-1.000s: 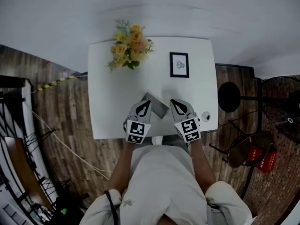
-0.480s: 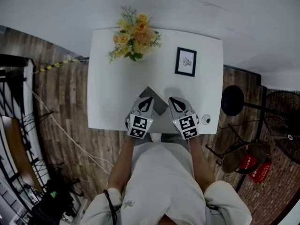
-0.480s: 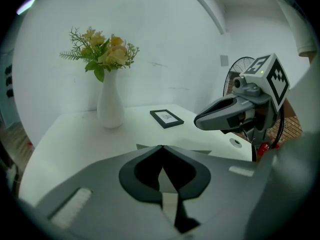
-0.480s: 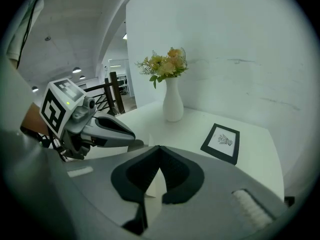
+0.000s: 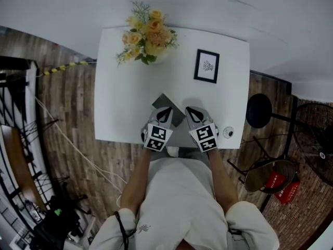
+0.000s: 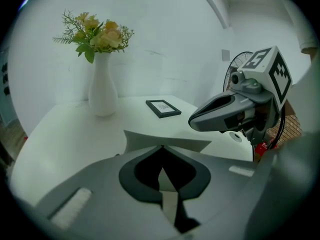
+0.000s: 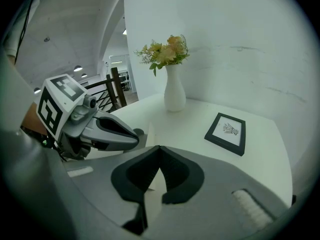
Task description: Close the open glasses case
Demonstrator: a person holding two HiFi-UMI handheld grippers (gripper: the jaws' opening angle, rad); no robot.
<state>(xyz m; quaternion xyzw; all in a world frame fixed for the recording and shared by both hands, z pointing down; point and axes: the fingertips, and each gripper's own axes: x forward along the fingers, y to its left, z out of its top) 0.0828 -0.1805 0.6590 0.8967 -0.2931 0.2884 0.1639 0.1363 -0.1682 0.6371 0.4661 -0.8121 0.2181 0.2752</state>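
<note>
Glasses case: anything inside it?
The glasses case shows only its raised grey lid. The left gripper and right gripper cover its interior in every view, so contents can't be told.

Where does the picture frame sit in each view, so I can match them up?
Head view: frame above centre, slightly right.
Left gripper view: frame at centre, lying flat.
Right gripper view: frame right of centre.
Shared landmark: vase of yellow flowers, left of the frame in all three.
</note>
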